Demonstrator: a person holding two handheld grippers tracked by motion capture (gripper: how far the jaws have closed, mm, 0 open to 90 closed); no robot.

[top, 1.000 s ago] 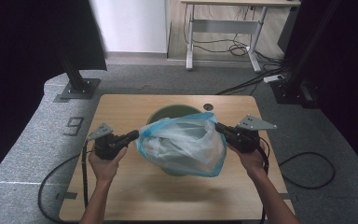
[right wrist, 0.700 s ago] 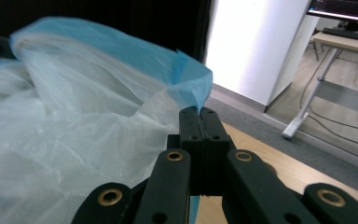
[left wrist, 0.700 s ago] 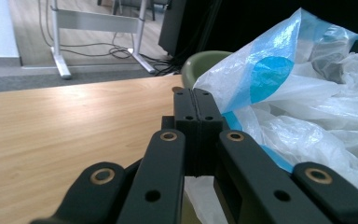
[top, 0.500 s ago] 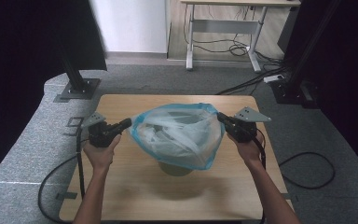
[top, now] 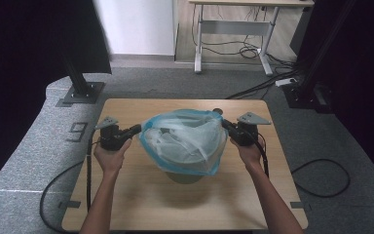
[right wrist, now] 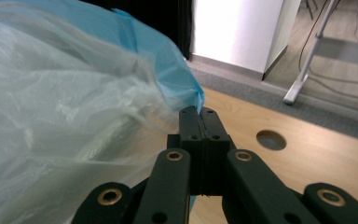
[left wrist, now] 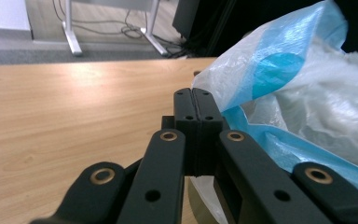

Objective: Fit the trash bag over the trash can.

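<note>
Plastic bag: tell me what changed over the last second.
The blue-rimmed plastic bag came toward the person and lower, spread over the dark green bin, which now shows below it rather than behind. The left gripper and right gripper moved with it. Both stayed shut on the bag's rim.

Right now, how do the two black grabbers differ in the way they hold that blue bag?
The left gripper pinches the bag at its left edge, the right gripper at its right edge, so they point toward each other. The right gripper sits a little farther up the table than the left gripper. Both have their jaws shut on the bag's rim, stretching it open above a dark round container.
</note>
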